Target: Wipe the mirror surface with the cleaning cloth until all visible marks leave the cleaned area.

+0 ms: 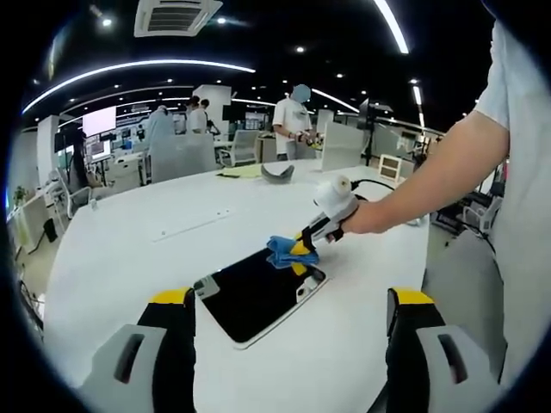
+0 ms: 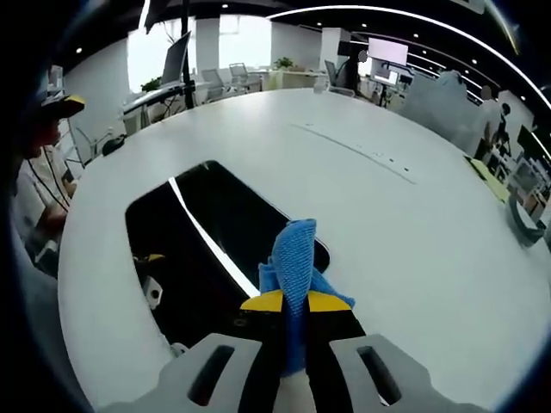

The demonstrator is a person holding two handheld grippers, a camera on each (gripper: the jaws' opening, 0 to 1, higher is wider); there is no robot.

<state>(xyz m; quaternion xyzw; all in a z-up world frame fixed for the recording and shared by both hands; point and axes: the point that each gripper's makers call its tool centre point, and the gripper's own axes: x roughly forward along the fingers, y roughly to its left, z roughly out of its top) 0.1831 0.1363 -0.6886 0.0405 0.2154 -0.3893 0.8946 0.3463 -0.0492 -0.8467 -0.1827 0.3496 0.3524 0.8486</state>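
The right gripper (image 2: 293, 303) clamped the cloth (image 2: 297, 258) on the mirror (image 2: 207, 232); press flat, sweep toward the surface (image 2: 387, 215) edge; left gripper (image 1: 288, 301) hovered, jaws apart

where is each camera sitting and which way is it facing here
Left gripper view: rides the left gripper, held back above the white table, facing the mirror; its open jaws show, plus the person's forearm driving the right gripper.
Right gripper view: rides the right gripper, low over the mirror, looking along jaws shut on the blue cloth.
Shared: mirror, blue cloth, table.
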